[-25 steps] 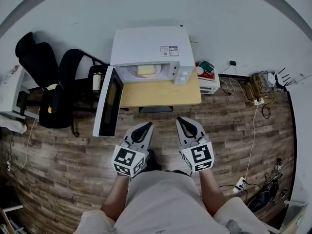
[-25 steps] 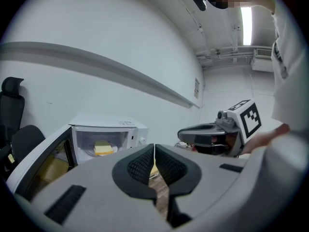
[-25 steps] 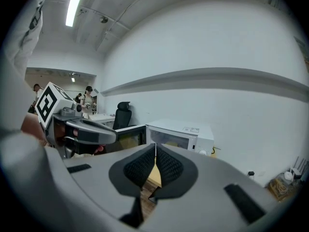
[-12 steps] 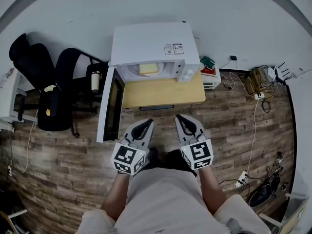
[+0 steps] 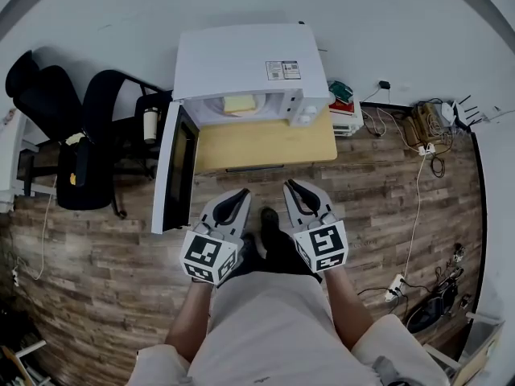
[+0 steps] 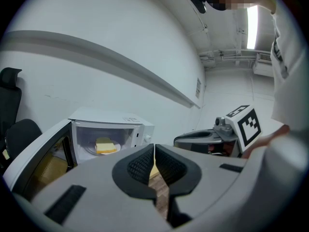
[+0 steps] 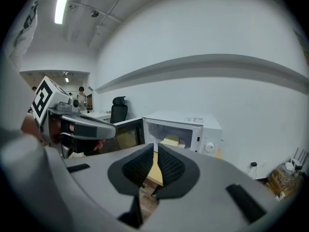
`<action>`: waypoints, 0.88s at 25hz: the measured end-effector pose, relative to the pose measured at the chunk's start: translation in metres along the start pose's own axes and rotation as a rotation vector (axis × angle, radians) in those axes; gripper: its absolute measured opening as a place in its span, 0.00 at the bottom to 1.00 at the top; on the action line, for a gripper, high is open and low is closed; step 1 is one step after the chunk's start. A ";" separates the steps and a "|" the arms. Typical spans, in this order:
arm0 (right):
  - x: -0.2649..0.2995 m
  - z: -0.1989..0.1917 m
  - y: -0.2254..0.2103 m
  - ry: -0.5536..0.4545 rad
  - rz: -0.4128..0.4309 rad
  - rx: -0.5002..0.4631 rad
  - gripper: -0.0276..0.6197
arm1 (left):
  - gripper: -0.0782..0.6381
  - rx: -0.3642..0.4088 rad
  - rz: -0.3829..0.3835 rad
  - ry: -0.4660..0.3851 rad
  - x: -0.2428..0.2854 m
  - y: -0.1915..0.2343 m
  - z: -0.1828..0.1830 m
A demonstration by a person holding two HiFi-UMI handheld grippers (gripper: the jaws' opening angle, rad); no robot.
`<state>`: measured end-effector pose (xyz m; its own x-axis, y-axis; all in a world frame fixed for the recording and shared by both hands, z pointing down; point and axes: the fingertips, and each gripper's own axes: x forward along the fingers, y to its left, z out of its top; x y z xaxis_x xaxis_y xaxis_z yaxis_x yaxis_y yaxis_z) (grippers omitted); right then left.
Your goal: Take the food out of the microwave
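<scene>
A white microwave stands on a small wooden table against the wall, its door swung open to the left. Inside, yellow food lies on a white plate; it also shows in the left gripper view and the right gripper view. My left gripper and right gripper hang side by side over the floor, short of the table's front edge. Both are shut with nothing between the jaws, and both point at the microwave.
Two black office chairs stand left of the open door, with a bottle beside them. Right of the microwave lie stacked items, and cables with plugs along the wall. The floor is wood planks.
The microwave and table have drawn a little closer and larger in the head view. Both grippers stay shut, side by side, slightly nearer the table.
</scene>
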<state>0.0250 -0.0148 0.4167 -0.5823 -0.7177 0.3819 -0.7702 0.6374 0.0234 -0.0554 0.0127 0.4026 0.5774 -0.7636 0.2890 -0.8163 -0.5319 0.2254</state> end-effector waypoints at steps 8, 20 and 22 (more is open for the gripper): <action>0.029 -0.004 -0.023 0.020 0.049 -0.001 0.09 | 0.12 -0.016 0.044 0.014 0.026 0.014 0.006; 0.075 -0.005 -0.056 0.040 0.144 -0.029 0.14 | 0.12 -0.037 0.123 0.027 0.069 0.036 0.022; 0.083 -0.006 -0.059 0.044 0.160 -0.023 0.15 | 0.12 -0.039 0.138 0.030 0.074 0.040 0.023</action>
<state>0.0239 -0.1102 0.4529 -0.6845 -0.5939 0.4227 -0.6621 0.7492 -0.0196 -0.0459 -0.0733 0.4116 0.4602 -0.8172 0.3470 -0.8871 -0.4073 0.2171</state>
